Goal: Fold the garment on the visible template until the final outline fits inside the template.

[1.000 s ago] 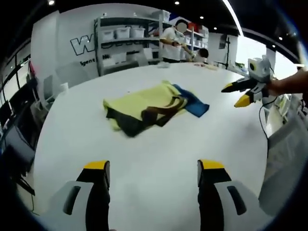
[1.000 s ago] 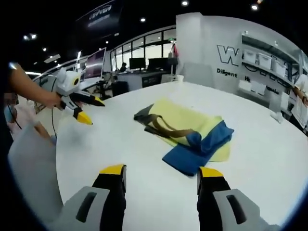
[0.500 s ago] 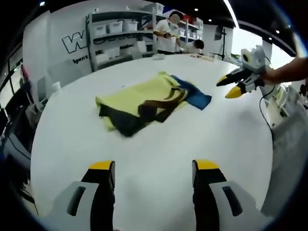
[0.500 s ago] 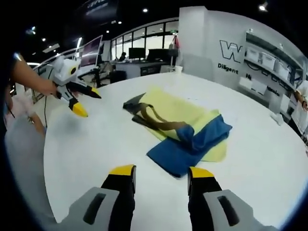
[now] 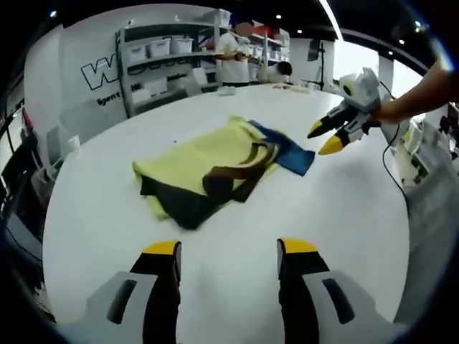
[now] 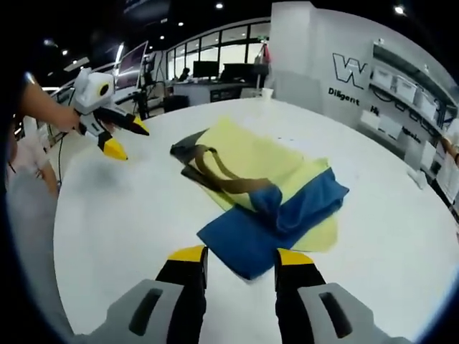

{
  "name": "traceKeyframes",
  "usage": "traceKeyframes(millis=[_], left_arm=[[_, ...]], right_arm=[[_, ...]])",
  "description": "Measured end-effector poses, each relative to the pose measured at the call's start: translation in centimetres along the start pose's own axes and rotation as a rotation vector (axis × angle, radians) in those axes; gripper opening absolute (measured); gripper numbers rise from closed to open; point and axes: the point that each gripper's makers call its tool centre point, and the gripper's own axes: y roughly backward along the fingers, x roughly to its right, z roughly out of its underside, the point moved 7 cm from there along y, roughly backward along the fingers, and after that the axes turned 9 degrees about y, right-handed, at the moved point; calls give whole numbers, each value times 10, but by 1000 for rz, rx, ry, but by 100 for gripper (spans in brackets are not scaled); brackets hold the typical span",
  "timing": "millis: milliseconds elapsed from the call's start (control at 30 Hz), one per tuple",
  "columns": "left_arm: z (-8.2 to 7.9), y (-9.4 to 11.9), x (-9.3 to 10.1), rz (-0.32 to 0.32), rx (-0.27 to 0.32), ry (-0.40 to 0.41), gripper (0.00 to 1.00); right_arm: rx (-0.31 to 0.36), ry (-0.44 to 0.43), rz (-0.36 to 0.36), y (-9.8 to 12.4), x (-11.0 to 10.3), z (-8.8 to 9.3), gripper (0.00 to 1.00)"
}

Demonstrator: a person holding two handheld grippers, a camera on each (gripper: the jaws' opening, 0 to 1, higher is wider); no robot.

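Note:
A crumpled garment lies in the middle of the round white table. It is pale yellow with a dark brown part toward me and a blue part at its far right. My left gripper hovers short of it, open and holding nothing. In the right gripper view the same garment shows its blue part nearest; my right gripper is open just before that blue edge. The right gripper also appears at the right, and the left gripper at the upper left, each held by a hand.
Shelves with white bins stand behind the table, where people work at its far rim. Desks with monitors lie beyond the other side. A small cup stands near the table's far edge.
Both grippers have come closer to the garment, the right one up to the blue edge. The gap between each pair of jaws has narrowed a little. The garment has not moved.

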Motion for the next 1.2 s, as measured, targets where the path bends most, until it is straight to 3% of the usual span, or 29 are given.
traceKeyframes(millis=[267,767,1200], left_arm=[[-12,-14,-2,20,5,-22,47],[-45,-42,-8,11,36,-14,42],[-56,-78,-8,42,9,-9,38]], right_arm=[[-2,64,-17,-10,5,2,22],[-32,-41,44,-35,24,8,24],[-67,-51,63,-49,30,9,23]])
